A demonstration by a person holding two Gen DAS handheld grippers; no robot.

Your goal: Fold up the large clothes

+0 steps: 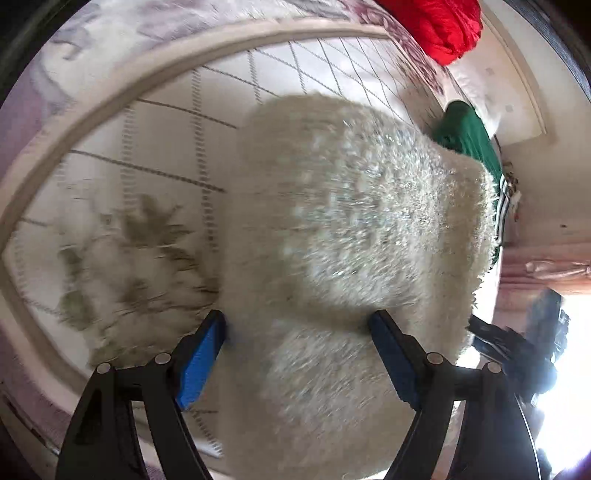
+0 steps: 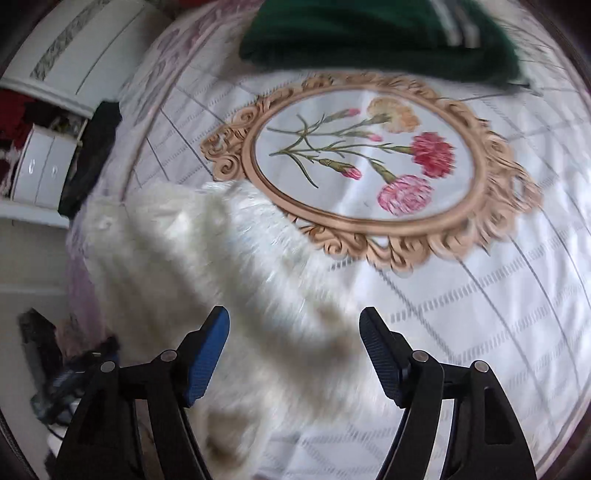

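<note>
A fluffy white garment (image 1: 351, 229) lies on the patterned bedspread (image 1: 166, 122), folded into a thick rectangle. My left gripper (image 1: 297, 332) is open just above its near part, blue pads either side, holding nothing. In the right wrist view the same white garment (image 2: 221, 266) stretches from the left edge of the bed toward me. My right gripper (image 2: 293, 332) is open over its near end and holds nothing. Both views are motion-blurred.
A green garment with white stripes (image 1: 469, 140) lies beyond the white one, also in the right wrist view (image 2: 369, 33). A red cloth (image 1: 439, 26) sits at the far bed edge. White drawers (image 2: 40, 173) stand left of the bed. The bedspread (image 2: 480, 314) has a flower medallion (image 2: 369, 162).
</note>
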